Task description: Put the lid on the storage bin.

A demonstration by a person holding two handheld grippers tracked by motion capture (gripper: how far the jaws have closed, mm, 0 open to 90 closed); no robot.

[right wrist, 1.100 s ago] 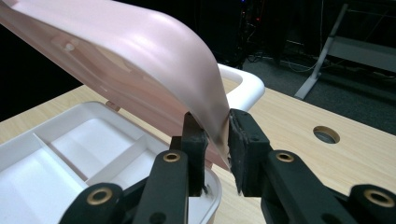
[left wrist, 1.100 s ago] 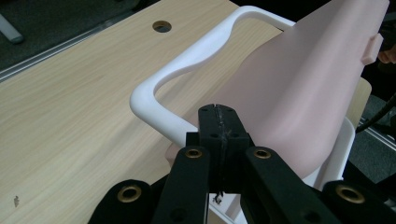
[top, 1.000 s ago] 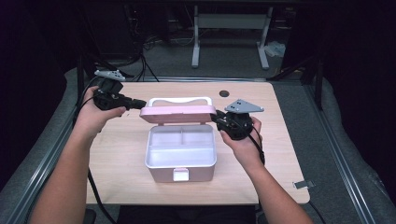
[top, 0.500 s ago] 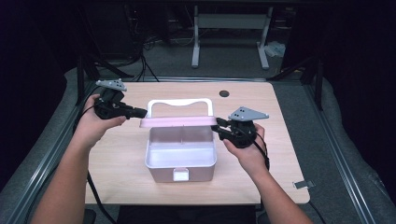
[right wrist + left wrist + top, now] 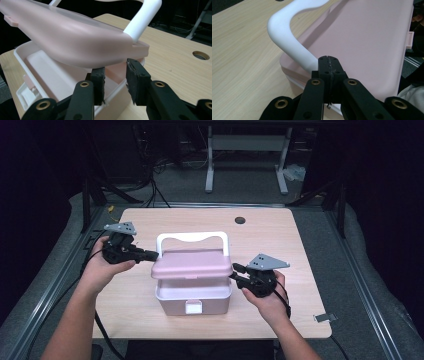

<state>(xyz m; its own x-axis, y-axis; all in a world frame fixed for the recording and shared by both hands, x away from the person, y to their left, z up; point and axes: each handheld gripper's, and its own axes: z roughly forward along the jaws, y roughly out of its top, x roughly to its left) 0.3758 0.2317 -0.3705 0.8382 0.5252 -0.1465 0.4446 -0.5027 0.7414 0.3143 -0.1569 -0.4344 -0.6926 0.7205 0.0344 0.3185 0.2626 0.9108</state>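
A pink box (image 5: 192, 296) stands mid-table with its pink lid (image 5: 192, 263) tilted low over it, still ajar at the front. A white handle (image 5: 192, 237) rises behind the lid. My left gripper (image 5: 152, 254) is shut, and its tip (image 5: 327, 61) rests at the lid's left edge by the handle's base (image 5: 287, 40). My right gripper (image 5: 235, 272) is at the box's right end, under the lid's corner (image 5: 135, 47). Its jaws (image 5: 115, 75) have just been opening and stand apart around the box's rim (image 5: 112, 97), pads not pressing.
The wooden table (image 5: 300, 250) has a round cable hole (image 5: 240, 220) at the back and a small metal clip (image 5: 325, 317) near its front right corner. A white desk frame (image 5: 245, 150) stands on the floor beyond. Cables trail off the table's left side.
The lid has swung down from upright to nearly level over the box. Both hands have sunk with it, and the right jaws have spread a little.
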